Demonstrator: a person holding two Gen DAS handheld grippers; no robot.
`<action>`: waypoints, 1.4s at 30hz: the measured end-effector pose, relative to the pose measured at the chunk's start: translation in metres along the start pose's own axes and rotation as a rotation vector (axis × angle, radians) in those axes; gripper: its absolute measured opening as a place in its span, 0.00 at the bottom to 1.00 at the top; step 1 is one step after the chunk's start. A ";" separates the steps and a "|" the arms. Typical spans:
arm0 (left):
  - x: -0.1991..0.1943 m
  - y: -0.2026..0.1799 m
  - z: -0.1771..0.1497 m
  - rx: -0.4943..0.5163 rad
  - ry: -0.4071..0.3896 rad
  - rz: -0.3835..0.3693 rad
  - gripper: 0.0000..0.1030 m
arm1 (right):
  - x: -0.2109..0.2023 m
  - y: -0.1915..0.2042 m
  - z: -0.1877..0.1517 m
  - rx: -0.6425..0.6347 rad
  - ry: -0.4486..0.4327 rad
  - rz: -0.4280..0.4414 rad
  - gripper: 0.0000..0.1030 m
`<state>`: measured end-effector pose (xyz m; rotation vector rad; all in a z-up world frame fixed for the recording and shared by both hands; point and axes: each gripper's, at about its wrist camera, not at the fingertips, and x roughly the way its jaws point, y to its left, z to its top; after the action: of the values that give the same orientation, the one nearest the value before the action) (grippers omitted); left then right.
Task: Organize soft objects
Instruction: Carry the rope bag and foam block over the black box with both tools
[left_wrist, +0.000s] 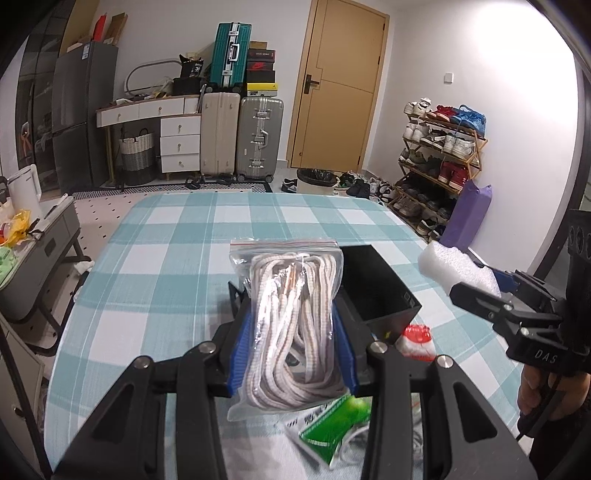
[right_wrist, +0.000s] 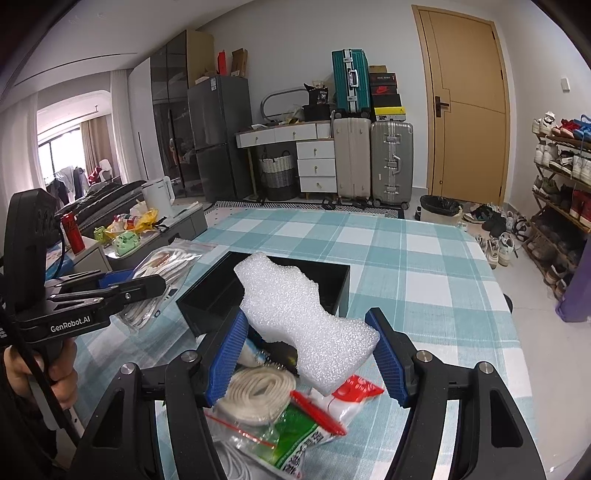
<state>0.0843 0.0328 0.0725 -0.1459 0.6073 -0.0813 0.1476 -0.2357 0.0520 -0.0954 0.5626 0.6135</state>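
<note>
The left gripper (left_wrist: 293, 332) is clamped on a zip bag of white rope (left_wrist: 291, 325), its blue pads pressing the bag's middle and lifting it clear of the checked tablecloth (left_wrist: 159, 258). The slick plastic bulges above and below the pads, so the bag could slide out if the squeeze eases, or the coils could shift and tip it.

The right gripper (right_wrist: 310, 354) carries a white foam block (right_wrist: 303, 314), but its pads stand wider than the block; only the right pad seems to touch a corner, and whether the left pad does I cannot tell. That hold looks weak, and the light foam could drop short of the open black box (right_wrist: 332, 280) just beyond it.

Below lie a red-and-white packet (right_wrist: 354, 391), a green packet (right_wrist: 295, 439) and a coil of flat white cord (right_wrist: 255, 395). With both grippers near the box, they might collide over it.
</note>
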 end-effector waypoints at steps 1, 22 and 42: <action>0.003 -0.001 0.003 0.005 0.002 -0.001 0.38 | 0.003 0.000 0.002 -0.003 0.005 -0.003 0.65; 0.055 -0.001 0.019 0.008 0.048 -0.015 0.38 | 0.067 -0.001 0.021 -0.020 0.082 -0.004 0.65; 0.086 -0.001 0.018 0.022 0.081 -0.014 0.38 | 0.107 -0.002 0.024 -0.006 0.093 0.044 0.65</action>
<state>0.1653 0.0234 0.0387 -0.1265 0.6861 -0.1081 0.2325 -0.1761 0.0153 -0.1184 0.6545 0.6560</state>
